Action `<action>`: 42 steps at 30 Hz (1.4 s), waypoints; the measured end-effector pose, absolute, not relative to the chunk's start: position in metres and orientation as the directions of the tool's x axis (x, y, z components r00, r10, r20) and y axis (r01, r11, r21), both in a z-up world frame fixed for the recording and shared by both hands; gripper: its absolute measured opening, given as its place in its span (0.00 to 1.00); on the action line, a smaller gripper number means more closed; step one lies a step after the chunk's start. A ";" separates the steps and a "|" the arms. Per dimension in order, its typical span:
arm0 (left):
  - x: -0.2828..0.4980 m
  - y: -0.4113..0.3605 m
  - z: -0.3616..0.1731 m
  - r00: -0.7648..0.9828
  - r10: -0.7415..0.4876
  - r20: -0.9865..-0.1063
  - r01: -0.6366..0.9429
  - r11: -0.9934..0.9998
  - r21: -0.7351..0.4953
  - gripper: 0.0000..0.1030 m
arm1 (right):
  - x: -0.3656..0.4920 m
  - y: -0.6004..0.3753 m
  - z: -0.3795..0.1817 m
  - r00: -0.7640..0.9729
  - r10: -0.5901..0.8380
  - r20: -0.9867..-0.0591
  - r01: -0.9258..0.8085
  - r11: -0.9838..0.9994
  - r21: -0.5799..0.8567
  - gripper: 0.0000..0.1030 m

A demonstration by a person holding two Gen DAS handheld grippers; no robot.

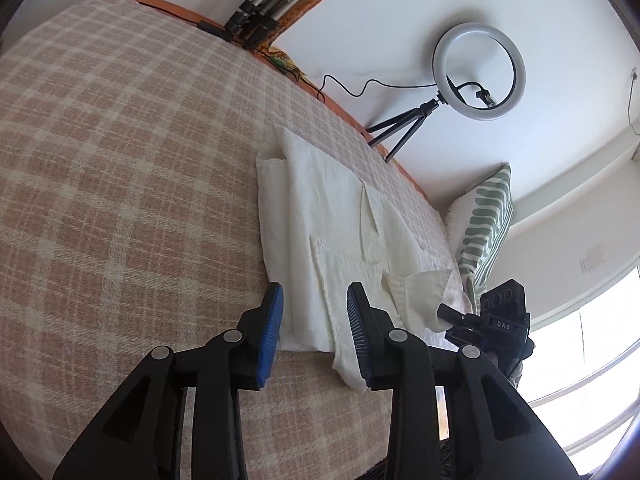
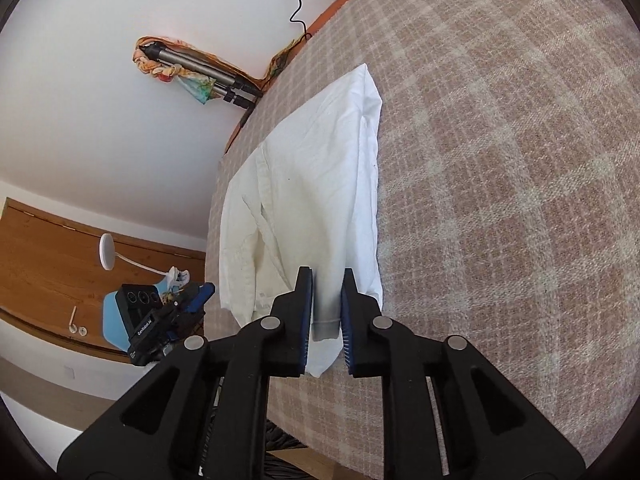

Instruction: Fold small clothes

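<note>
A small white shirt (image 1: 344, 232) lies partly folded on a beige plaid bedcover (image 1: 120, 184). My left gripper (image 1: 314, 292) is open, its blue pads either side of the shirt's near hem, just above the cloth. In the right wrist view the same shirt (image 2: 316, 184) lies lengthwise. My right gripper (image 2: 326, 276) is open with a narrow gap, and a fold of the shirt's near edge lies between the pads. The right gripper also shows in the left wrist view (image 1: 492, 320), at the shirt's far corner.
A ring light on a tripod (image 1: 478, 76) stands by the white wall. A green striped pillow (image 1: 486, 224) leans at the bed's end. Folded tripod legs (image 2: 216, 76) rest at the bed's edge. A window (image 1: 592, 360) is at the right.
</note>
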State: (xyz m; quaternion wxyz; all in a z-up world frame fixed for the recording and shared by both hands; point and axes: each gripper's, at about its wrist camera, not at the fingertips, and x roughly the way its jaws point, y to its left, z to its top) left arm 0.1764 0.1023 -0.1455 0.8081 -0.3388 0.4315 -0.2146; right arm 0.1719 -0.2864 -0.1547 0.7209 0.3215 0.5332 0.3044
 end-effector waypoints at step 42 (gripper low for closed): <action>0.207 0.038 -0.123 0.534 -0.542 -0.649 0.201 0.827 -0.525 0.06 | 0.197 -0.211 -0.091 0.453 0.556 -0.697 -0.408 0.824 0.393 0.29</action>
